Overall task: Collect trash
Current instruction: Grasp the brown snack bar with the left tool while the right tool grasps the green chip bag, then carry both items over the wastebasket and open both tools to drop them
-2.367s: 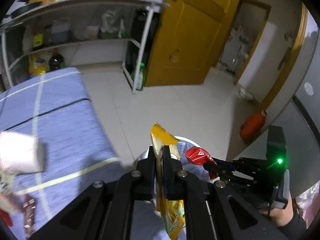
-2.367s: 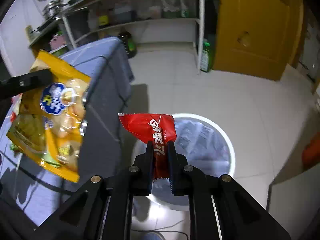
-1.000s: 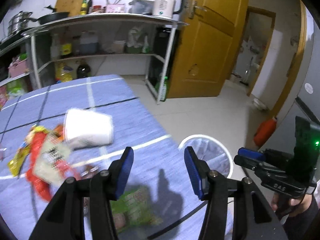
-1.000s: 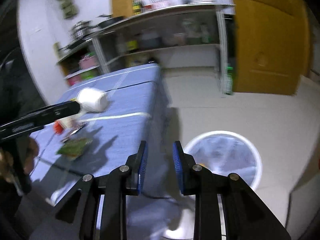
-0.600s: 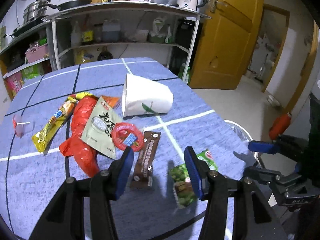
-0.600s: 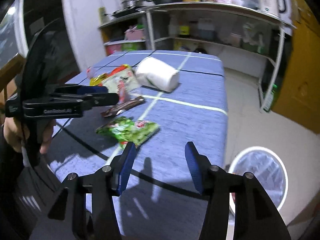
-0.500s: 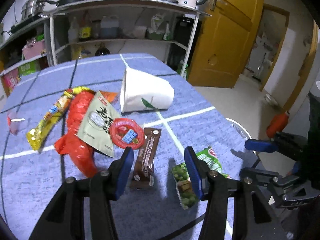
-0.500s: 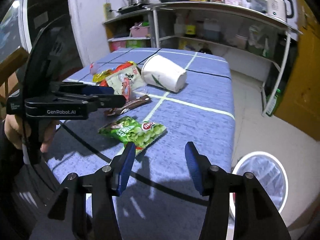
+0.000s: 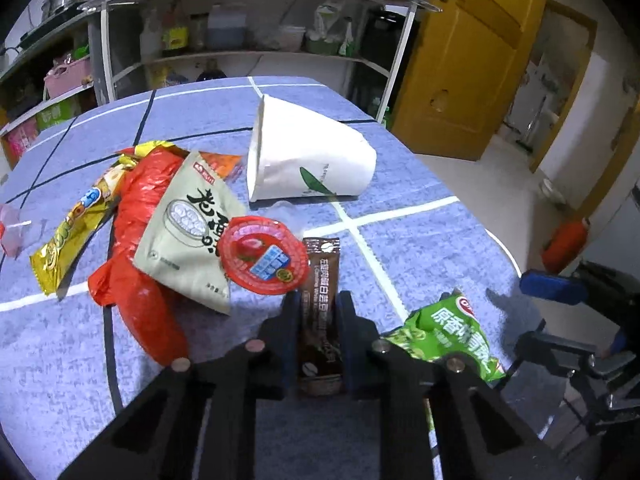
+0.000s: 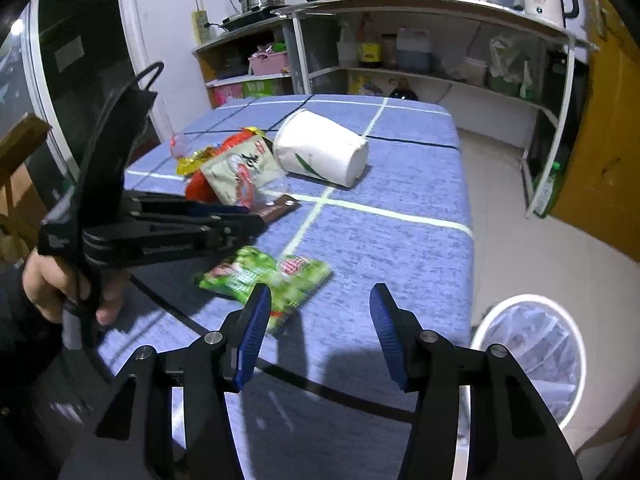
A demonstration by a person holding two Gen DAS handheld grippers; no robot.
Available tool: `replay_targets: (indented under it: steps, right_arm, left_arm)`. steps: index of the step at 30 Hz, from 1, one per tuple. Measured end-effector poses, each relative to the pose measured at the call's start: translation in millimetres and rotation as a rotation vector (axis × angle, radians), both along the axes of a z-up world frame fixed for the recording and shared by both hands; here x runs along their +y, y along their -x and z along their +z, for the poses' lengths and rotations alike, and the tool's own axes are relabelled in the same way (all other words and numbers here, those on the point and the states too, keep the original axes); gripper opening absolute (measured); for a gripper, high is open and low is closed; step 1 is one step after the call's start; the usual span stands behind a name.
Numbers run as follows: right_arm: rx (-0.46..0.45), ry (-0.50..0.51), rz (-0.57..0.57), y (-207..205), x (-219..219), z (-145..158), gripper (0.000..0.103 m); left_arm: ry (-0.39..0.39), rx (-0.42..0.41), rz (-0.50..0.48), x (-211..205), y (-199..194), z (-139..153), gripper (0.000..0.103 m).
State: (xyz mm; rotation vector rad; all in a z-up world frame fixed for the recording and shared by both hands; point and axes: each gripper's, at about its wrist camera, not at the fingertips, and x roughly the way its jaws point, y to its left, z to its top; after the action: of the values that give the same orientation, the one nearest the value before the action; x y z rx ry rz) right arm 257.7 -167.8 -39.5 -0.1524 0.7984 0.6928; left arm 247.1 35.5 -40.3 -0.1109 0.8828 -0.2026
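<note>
The left gripper (image 9: 318, 314) is clamped on a brown wrapper (image 9: 320, 312) printed with pale characters too small to read, lying near the tabletop's (image 10: 400, 216) right edge. The right gripper (image 10: 318, 336), jaws spread wide and empty, hovers over the near edge beside a green snack bag (image 10: 260, 276) with a red logo and white Chinese lettering.
</note>
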Motion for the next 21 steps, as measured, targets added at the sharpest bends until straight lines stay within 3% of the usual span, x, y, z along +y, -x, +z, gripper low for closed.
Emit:
replay_targets:
  steps: [11,14,18,20,21]
  right_arm:
    - [0.199,-0.128,-0.037,-25.9,24.7,-13.8,0.052]
    - [0.241,-0.073,-0.058,-29.8,34.0,-24.7,0.053]
    - [0.207,-0.026,-0.065,-24.5,40.7,-19.7,0.052]
    - [0.204,-0.01,-0.062,-23.1,41.8,-19.0,0.027]
    - [0.221,-0.019,-0.044,-22.5,42.2,-19.7,0.026]
  left_arm:
    - [0.031,-0.018,0.052,30.2,32.1,1.3,0.018]
    - [0.05,-0.025,0.05,32.3,41.2,1.2,0.018]
    - [0.067,-0.041,0.034,27.8,47.3,1.7,0.018]
    - [0.066,-0.044,0.029,25.7,49.3,1.0,0.018]
    - [0.071,-0.042,0.029,25.7,50.3,0.4,0.018]
